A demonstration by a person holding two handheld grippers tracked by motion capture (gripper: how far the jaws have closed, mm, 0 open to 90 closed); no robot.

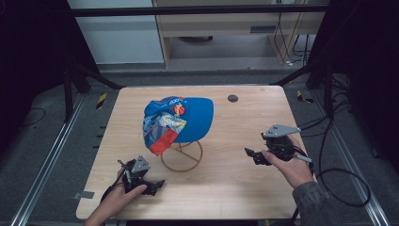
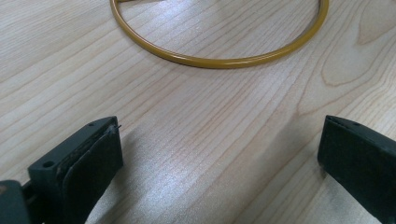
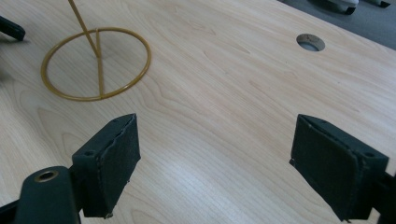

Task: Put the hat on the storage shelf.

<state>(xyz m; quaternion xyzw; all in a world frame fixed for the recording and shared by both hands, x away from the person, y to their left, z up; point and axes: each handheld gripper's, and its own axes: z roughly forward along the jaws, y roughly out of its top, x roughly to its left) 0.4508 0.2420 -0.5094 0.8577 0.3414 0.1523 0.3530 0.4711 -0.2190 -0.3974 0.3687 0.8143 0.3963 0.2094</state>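
Left gripper (image 1: 157, 184) sits low at the near-left of the table (image 1: 244, 141), jaws spread wide with nothing but bare wood between them; its own camera shows the pads (image 2: 93, 158) either side of open grain, the yellow ring of the stand (image 2: 219, 60) just ahead. Right gripper (image 1: 250, 153) is over on the near-right, also gaping and holding nothing, its pads (image 3: 116, 158) framing bare table with the stand's ring (image 3: 95, 63) well off toward the far left of that view and a round cable hole (image 3: 311, 42) beyond.

Out from there, the prize: a blue cap (image 1: 176, 123) perched on the thin wire stand (image 1: 182, 155) at the middle of the table, between the two grippers and apart from both. It has bright printed panels, and the brim points toward the right.

My read on handling: this is light, soft cloth on the crown, so it will crumple and slip if pinched there, and the stand looks light enough to tip or drag along. The brim looks like the stiff part, flat and thin enough for the jaws, so that is probably the place to grab. A lift straight up off the wire seems the safest bet, perhaps with the other gripper steadying the ring.
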